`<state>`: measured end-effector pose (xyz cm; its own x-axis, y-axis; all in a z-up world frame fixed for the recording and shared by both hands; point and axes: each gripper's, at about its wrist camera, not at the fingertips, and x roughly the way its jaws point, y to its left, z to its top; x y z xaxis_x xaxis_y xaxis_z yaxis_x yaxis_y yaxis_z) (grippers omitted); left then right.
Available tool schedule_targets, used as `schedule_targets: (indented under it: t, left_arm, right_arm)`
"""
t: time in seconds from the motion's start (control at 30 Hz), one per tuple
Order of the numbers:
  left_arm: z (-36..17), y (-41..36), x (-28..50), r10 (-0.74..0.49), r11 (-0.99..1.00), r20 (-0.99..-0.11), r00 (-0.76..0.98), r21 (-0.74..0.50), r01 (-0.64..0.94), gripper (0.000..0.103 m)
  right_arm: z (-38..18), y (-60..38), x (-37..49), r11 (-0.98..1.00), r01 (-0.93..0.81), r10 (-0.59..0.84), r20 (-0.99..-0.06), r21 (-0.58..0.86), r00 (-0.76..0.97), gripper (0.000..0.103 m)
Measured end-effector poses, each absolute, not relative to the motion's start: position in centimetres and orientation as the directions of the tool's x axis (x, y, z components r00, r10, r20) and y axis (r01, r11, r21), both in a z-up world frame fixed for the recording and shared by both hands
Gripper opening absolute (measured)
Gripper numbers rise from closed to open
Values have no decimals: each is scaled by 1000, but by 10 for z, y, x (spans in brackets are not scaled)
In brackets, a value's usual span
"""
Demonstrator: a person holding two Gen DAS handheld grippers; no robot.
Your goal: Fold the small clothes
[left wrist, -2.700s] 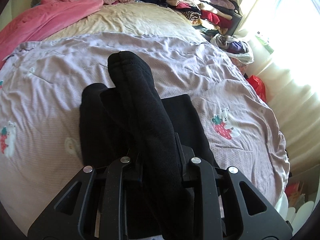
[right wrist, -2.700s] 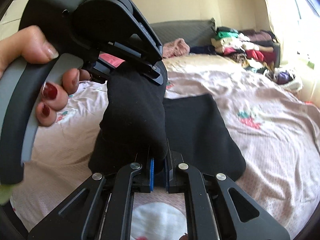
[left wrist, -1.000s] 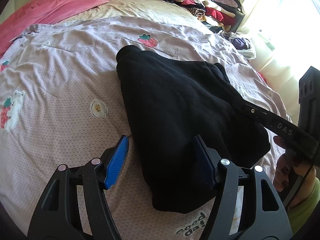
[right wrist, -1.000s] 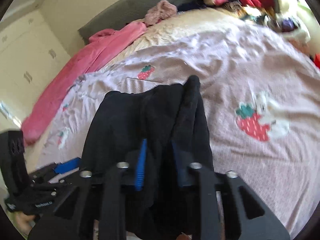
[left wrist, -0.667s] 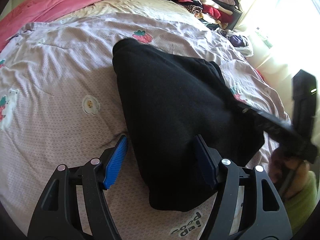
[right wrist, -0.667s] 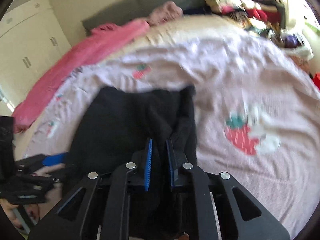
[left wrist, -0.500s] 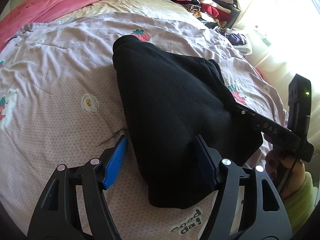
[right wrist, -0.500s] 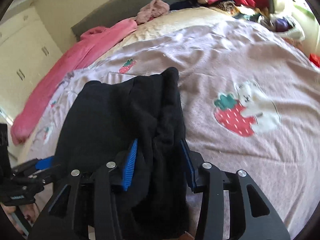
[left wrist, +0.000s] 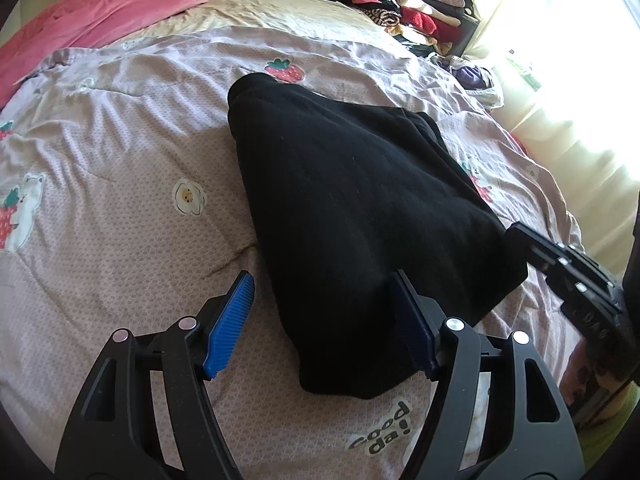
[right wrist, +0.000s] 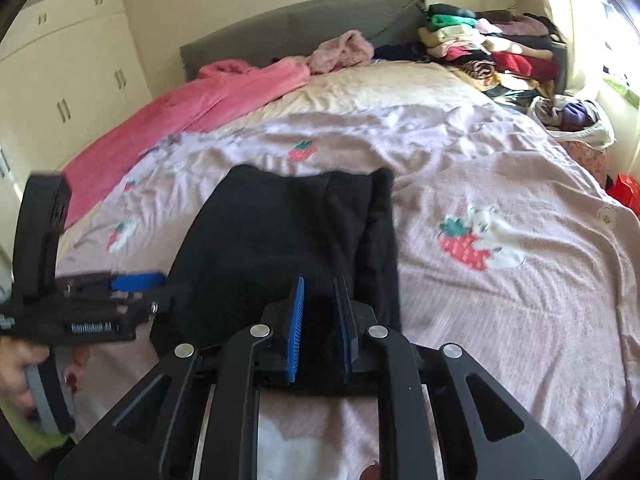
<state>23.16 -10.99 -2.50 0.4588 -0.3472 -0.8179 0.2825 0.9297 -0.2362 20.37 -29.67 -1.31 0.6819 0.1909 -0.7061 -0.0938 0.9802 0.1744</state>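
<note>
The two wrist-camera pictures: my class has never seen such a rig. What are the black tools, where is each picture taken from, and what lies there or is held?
No robot here: a person holds a two-fingered tool in each hand, each with a camera looking along its fingers. One picture looks past the left gripper, the other past the right gripper. On the bed's lilac strawberry-print cover lies a folded black garment. The left jaws stand open astride its near corner, gripping nothing. The right jaws are closing on its near edge, fabric between them. Behind lie a pink blanket and a stack of folded clothes.
</note>
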Motion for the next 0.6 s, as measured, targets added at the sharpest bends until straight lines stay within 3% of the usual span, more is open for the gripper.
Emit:
schedule_targets:
  t: [0.13, 0.6]
  left_arm:
    - [-28, -110, 228, -352, 927, -821, 449, -239, 290, 64]
    - [-27, -110, 222, -335, 932, -833, 441, -223, 286, 72]
  right_arm:
    - [-40, -307, 207, 982, -24, 161, -759, 189, 630, 18]
    - [-40, -308, 204, 971, 19, 174, -753, 240, 635, 30]
